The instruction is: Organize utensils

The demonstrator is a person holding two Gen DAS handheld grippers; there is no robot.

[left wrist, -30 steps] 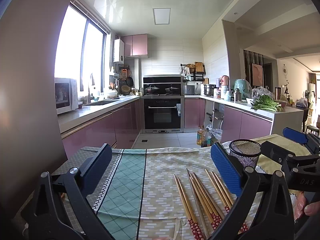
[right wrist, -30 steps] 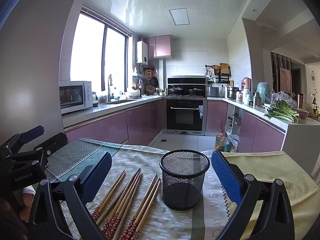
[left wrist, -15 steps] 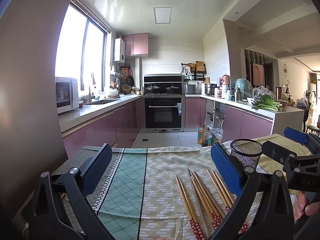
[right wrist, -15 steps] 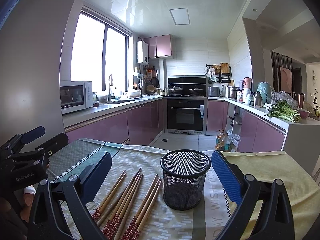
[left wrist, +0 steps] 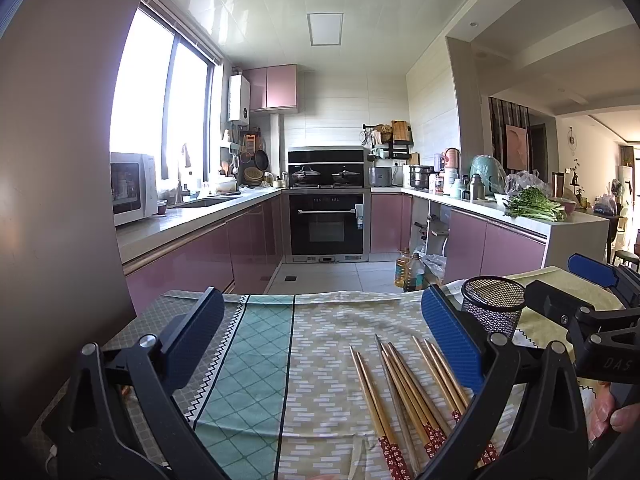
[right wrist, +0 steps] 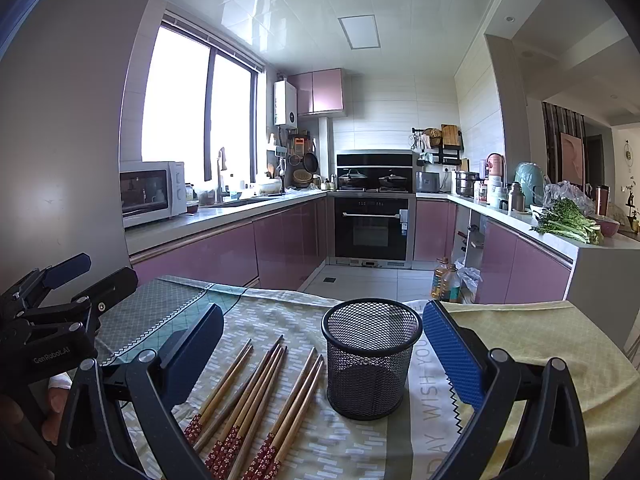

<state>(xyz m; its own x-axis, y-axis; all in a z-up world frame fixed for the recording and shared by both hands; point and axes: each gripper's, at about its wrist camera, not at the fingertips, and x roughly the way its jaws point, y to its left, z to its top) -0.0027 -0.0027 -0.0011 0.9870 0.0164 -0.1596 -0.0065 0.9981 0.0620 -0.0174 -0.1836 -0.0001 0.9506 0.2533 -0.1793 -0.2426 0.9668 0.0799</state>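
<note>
Waiting wide open and holding nothing, the left hand-held gripper [left wrist: 320, 340] and right hand-held gripper [right wrist: 320, 344] are hovering over the desk [right wrist: 560, 352]. The chopsticks [right wrist: 256, 396] are all lying loose beside the empty mesh cup [right wrist: 370, 360], so nothing is sorted yet.

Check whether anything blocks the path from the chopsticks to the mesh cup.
Nothing visible does. The chopsticks lie flat on the tablecloth beside the empty mesh cup, with only bare cloth between them.
</note>
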